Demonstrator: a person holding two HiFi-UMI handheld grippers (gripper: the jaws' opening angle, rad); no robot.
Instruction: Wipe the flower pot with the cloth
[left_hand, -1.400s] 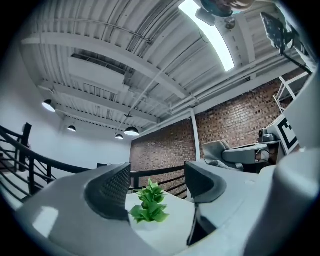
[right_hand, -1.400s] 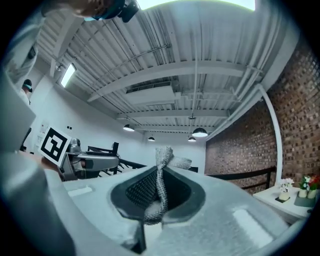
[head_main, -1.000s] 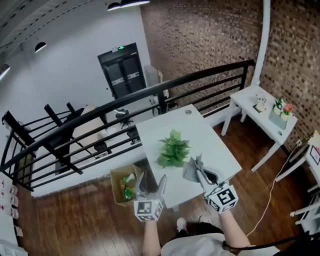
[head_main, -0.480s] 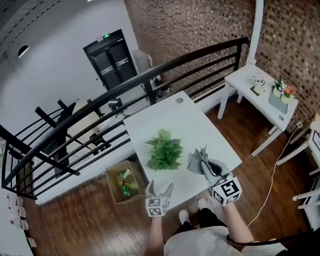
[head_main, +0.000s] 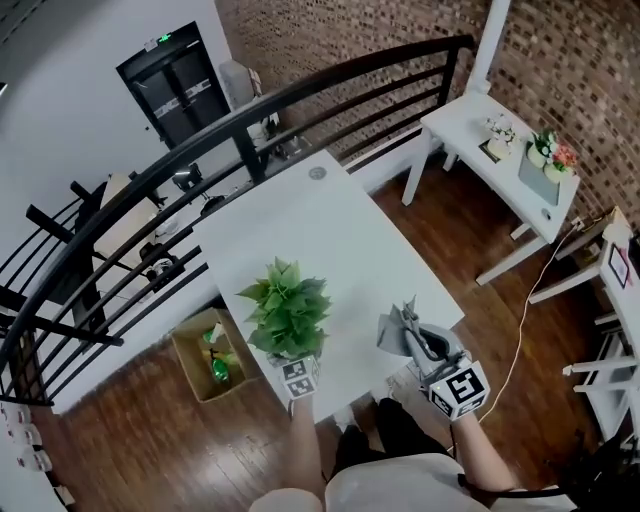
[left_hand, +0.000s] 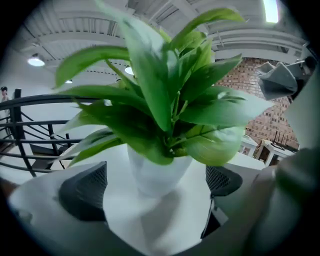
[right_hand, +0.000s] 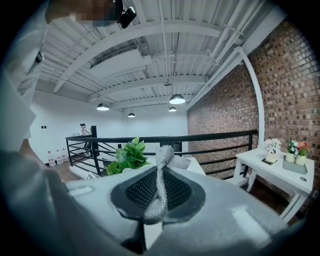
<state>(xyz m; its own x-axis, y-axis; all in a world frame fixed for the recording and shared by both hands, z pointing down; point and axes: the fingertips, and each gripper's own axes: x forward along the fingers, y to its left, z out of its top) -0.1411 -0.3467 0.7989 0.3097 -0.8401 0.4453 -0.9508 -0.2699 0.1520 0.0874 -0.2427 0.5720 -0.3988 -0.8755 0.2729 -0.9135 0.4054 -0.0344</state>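
Nearest, the right gripper is clenched on a grey cloth, which stands up in a crumpled strip between its jaws above the near edge of the white table. Beside it, the left gripper has just been opening its jaws and is released, spread wide, with the white flower pot standing on the table between the pads, neither touching it. Green leaves spread above the pot, and beyond runs a black railing.

Bright ceiling-lamp light, fisheye edges, blurred foreground
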